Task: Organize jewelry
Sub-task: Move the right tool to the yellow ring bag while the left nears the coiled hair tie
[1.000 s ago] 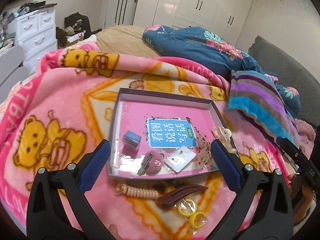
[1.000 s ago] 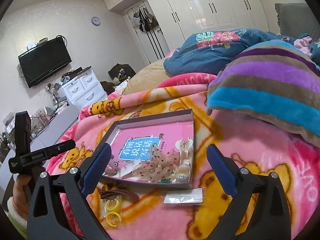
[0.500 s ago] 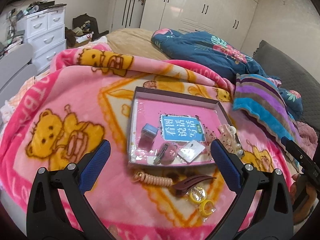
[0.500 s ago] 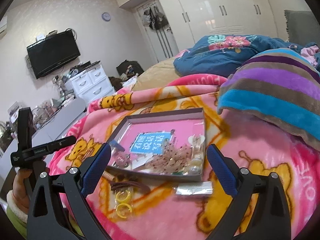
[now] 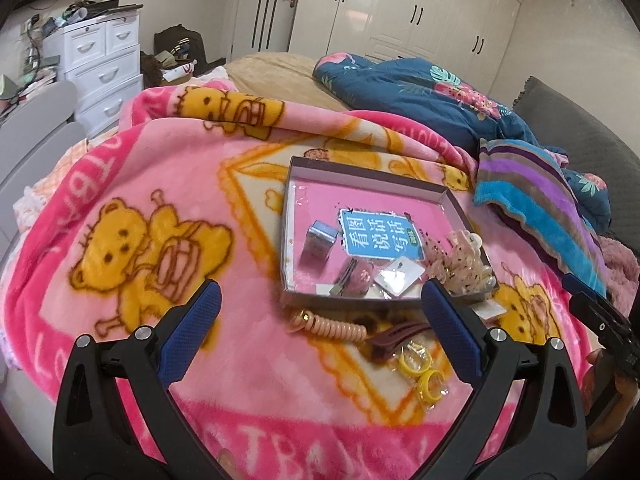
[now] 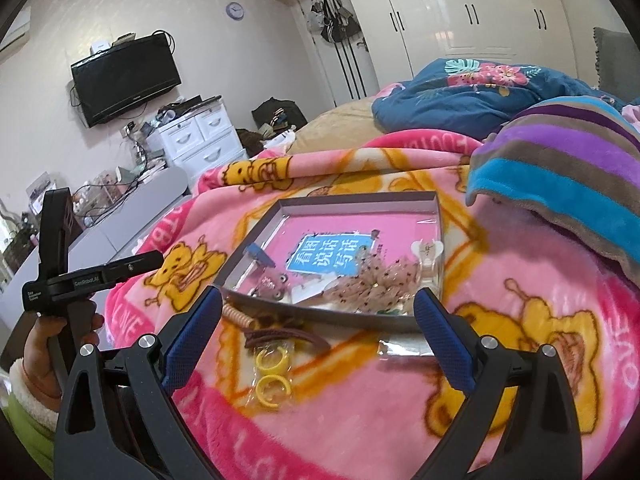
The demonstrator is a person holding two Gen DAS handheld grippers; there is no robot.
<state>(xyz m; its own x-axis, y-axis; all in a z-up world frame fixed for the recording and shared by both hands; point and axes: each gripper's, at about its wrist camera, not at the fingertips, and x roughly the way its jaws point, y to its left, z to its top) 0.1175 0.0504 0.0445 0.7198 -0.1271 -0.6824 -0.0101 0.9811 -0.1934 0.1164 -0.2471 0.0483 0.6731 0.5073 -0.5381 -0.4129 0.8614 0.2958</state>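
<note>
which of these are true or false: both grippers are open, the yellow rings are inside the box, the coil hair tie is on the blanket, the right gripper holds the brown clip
1. Both the left gripper and the right gripper are open and empty. True.
2. The yellow rings lie inside the box. False: they lie on the blanket, in front of the box.
3. The coil hair tie lies on the blanket, outside the box. True.
4. The right gripper holds the brown clip. False: the clip lies loose on the blanket beside the coil hair tie.
</note>
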